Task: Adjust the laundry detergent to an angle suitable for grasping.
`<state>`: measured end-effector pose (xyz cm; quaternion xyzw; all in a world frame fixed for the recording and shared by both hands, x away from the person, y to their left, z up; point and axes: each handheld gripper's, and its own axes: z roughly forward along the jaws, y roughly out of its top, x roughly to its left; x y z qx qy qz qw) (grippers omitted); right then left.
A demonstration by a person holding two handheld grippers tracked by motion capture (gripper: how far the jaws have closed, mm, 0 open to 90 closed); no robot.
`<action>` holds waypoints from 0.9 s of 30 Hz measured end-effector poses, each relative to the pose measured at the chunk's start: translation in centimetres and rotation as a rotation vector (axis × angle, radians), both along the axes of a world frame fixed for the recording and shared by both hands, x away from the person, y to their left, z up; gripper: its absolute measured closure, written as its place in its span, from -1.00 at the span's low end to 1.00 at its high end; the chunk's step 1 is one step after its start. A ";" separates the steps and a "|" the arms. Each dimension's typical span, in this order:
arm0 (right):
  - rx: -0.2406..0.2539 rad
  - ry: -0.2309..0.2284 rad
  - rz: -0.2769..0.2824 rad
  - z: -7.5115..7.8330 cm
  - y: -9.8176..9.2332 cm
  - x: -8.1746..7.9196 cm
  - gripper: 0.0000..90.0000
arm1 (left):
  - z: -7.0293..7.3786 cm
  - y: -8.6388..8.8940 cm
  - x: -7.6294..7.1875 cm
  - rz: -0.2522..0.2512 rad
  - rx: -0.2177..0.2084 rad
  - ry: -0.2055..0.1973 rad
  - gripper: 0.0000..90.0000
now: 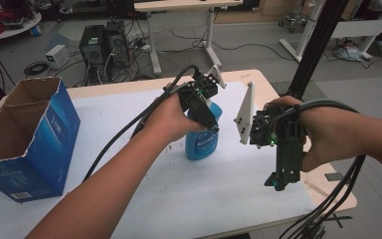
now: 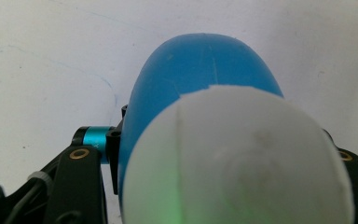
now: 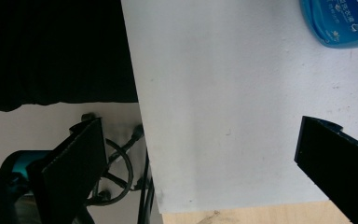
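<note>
A blue bottle [image 1: 201, 143] with a white cap stands upright on the white sheet [image 1: 129, 129] in the middle of the table. My left gripper [image 1: 208, 119] comes down on it from above and is shut on its upper part. In the left gripper view the white cap [image 2: 237, 163] and blue body [image 2: 200, 70] sit between the black fingers [image 2: 81, 165]. My right gripper [image 1: 277, 181] hovers to the right of the bottle, pointing down near the table's right edge. Its jaws [image 3: 207, 158] stand wide open with nothing between them, and the bottle's base [image 3: 340, 23] lies farther off.
An open blue cardboard box [image 1: 30, 134] stands at the table's left side. The sheet's edge and the wooden table edge [image 3: 242, 217] lie under the right gripper. A black post [image 1: 318, 40] rises behind the table's right corner. Cables trail from both grippers.
</note>
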<state>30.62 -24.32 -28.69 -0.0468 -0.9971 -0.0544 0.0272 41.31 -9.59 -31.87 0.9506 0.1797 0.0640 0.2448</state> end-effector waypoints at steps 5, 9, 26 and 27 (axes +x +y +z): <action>0.000 -0.001 -0.003 0.1 0.1 -0.1 -0.96 | 0.9 0.6 -0.5 -0.010 -0.007 -0.004 -0.13; -0.001 -0.002 0.006 0.1 0.5 -0.2 -0.96 | 1.7 1.3 -0.9 -0.022 -0.016 0.014 -0.13; -0.004 -0.007 0.042 0.6 2.9 0.1 -0.96 | 6.2 7.1 -3.0 -0.108 0.029 0.039 -0.13; -0.004 -0.007 0.052 0.6 3.3 0.1 -0.96 | 6.7 7.9 -3.1 -0.124 0.035 0.052 -0.13</action>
